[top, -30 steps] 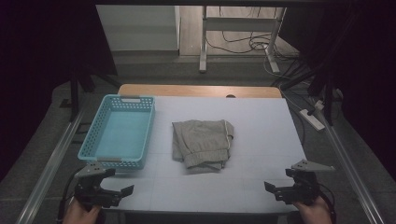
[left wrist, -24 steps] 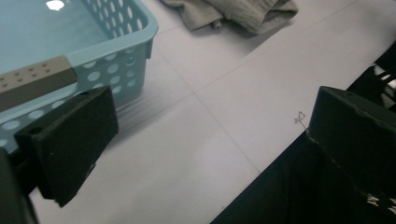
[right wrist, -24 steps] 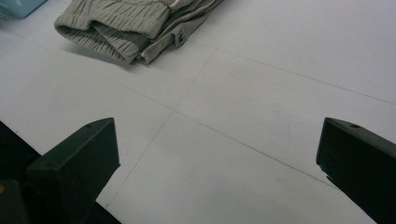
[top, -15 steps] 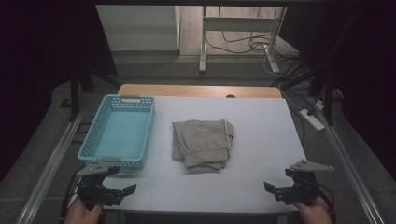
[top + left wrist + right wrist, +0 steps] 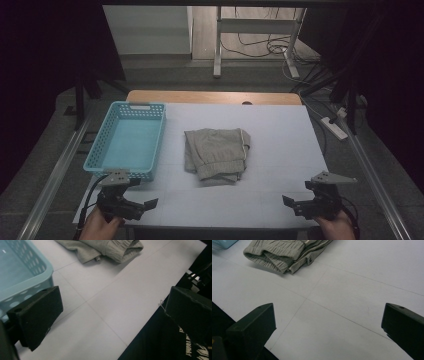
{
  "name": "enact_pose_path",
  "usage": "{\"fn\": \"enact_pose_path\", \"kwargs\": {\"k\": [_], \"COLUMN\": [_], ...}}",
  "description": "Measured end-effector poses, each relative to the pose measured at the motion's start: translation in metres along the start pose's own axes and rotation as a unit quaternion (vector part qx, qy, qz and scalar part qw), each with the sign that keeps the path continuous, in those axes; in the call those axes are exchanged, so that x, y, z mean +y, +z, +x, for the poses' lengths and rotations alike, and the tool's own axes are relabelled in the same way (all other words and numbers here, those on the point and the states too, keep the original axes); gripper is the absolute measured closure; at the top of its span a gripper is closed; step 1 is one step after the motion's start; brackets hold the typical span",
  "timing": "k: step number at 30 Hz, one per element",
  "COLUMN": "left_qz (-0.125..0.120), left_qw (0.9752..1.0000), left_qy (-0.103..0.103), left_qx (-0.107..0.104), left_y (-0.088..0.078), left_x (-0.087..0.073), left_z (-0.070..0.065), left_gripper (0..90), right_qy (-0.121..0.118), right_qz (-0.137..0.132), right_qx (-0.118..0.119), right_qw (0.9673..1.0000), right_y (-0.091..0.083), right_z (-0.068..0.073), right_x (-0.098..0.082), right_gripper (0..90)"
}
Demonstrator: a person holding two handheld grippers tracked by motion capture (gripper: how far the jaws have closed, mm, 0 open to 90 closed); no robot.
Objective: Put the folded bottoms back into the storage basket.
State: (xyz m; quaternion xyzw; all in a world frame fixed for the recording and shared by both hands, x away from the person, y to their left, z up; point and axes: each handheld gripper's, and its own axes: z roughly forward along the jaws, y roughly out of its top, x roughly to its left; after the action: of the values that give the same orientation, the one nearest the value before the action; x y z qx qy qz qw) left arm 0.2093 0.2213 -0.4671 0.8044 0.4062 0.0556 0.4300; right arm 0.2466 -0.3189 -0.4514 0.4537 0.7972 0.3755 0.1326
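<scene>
- Left gripper (image 5: 145, 206) at the worktop's (image 5: 280, 130) 7 o'clock corner, fingers apart, empty.
- Basket (image 5: 102, 145), turquoise, at 10 o'clock.
- Folded grey garment (image 5: 216, 152) at centre, just right of the basket.
- Right gripper (image 5: 292, 204) at 5 o'clock, fingers spread, empty.

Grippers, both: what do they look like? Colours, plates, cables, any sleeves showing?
Both are black handheld units. The left tool and right tool each carry a grey three-cornered plate on top. A black cable trails from each, looping off the left one at the table edge. In the gripper views the jaws are thick matte black blocks with small holes near the tips. No sleeves visible; the hands are bare at the frame's bottom.
</scene>
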Motion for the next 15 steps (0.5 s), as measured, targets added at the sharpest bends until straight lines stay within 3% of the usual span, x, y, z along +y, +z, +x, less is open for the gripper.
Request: {"fn": "enact_pose_path", "kwargs": {"k": [6, 7, 15], "left_qz": [-0.008, -0.001, 0.021], "left_qw": [0.9998, 0.9996, 0.9991], "left_qy": [0.005, 0.009, 0.027], "left_qx": [-0.018, -0.026, -0.024], "left_y": [0.008, 0.011, 0.029], "left_x": [0.006, 0.007, 0.016], "left_z": [-0.003, -0.003, -0.008], "left_gripper": [0.6, 0.5, 0.1], "right_qy": [-0.007, -0.008, -0.006], "right_qz": [-0.002, -0.002, -0.007], "right_qx": [0.000, 0.000, 0.001], "right_qw": [1.0000, 1.0000, 1.0000], "right_y": [-0.001, -0.001, -0.001], "right_z": [0.001, 0.001, 0.001], "right_x": [0.000, 0.000, -0.001], "right_gripper": [0.0, 0.0, 0.0]}}
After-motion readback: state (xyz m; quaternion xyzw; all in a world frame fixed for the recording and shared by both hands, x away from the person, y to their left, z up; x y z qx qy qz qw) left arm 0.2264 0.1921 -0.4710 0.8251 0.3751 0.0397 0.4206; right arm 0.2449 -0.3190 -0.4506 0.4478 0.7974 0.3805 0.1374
